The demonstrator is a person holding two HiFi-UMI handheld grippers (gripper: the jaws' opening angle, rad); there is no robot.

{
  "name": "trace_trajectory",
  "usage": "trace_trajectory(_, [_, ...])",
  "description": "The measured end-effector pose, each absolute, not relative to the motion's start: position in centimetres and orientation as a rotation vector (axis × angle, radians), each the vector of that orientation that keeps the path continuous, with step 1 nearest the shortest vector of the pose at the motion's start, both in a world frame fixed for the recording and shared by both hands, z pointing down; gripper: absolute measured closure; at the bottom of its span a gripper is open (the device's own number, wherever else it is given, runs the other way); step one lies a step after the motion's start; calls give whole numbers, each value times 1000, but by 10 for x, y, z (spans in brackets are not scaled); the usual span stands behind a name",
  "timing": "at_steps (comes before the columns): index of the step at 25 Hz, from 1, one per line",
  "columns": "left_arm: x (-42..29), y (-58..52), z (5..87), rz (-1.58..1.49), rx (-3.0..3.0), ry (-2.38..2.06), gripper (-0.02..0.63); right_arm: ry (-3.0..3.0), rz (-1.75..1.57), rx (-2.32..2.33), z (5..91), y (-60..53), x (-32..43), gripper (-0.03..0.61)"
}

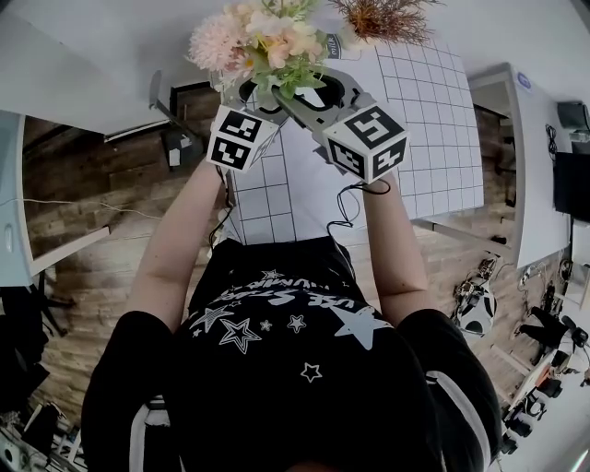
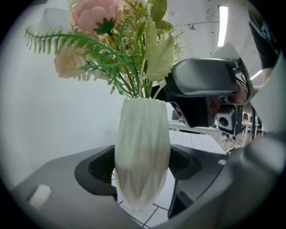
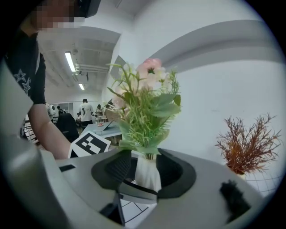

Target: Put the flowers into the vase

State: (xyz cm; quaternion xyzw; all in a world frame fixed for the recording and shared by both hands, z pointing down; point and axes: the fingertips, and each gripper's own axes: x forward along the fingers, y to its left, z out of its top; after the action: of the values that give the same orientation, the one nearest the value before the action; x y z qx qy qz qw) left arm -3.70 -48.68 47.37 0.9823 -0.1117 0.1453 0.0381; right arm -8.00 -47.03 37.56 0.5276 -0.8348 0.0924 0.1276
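A white faceted vase (image 2: 142, 156) stands on the gridded table between the pads of my left gripper (image 2: 143, 172), which is shut on its body. A bouquet of pink and peach flowers (image 1: 263, 41) with green fern leaves (image 2: 89, 49) sits upright in the vase's mouth. My right gripper (image 3: 144, 173) is open around the vase (image 3: 147, 174) just below the leaves, with a gap on each side. In the head view both grippers meet under the bouquet, left gripper (image 1: 251, 92) and right gripper (image 1: 318, 94), and the vase is hidden beneath the flowers.
A reddish dried plant (image 3: 246, 147) in a small pot stands to the right of the vase, also at the top of the head view as the dried plant (image 1: 383, 18). The white gridded table (image 1: 433, 138) reaches right; a white wall lies behind. People stand far off in the room.
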Motion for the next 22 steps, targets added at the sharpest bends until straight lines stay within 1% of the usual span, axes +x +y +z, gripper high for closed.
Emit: trace_trajectory(22, [-38,-487,475,451,3009,-378,253,-2444,466,1692,390,-418,-46,408])
